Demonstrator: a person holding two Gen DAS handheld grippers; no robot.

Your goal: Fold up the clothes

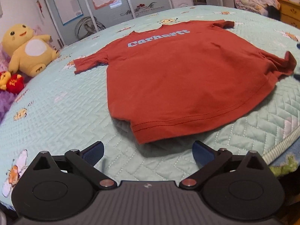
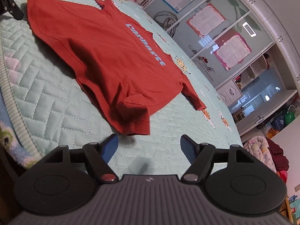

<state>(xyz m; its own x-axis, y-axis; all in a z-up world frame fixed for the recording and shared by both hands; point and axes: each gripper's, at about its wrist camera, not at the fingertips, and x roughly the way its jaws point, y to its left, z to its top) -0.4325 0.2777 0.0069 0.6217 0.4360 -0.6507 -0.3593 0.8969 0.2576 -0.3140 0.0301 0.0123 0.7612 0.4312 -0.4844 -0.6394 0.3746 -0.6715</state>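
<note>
A rust-red T-shirt with pale blue "Carhartt" lettering lies spread face up on the light green quilted bed, collar far, hem near. My left gripper is open and empty, just short of the hem's near left corner. In the right wrist view the same shirt lies ahead, its bottom right corner bunched and folded over. My right gripper is open and empty, just short of that bunched corner. The left gripper's black body shows at the top left of the right wrist view.
A yellow plush toy and a small red one sit at the bed's left side. Wardrobe doors with posters stand beyond the bed. A pile of bedding and a wooden cabinet are at the far right. The bed's near edge runs close by.
</note>
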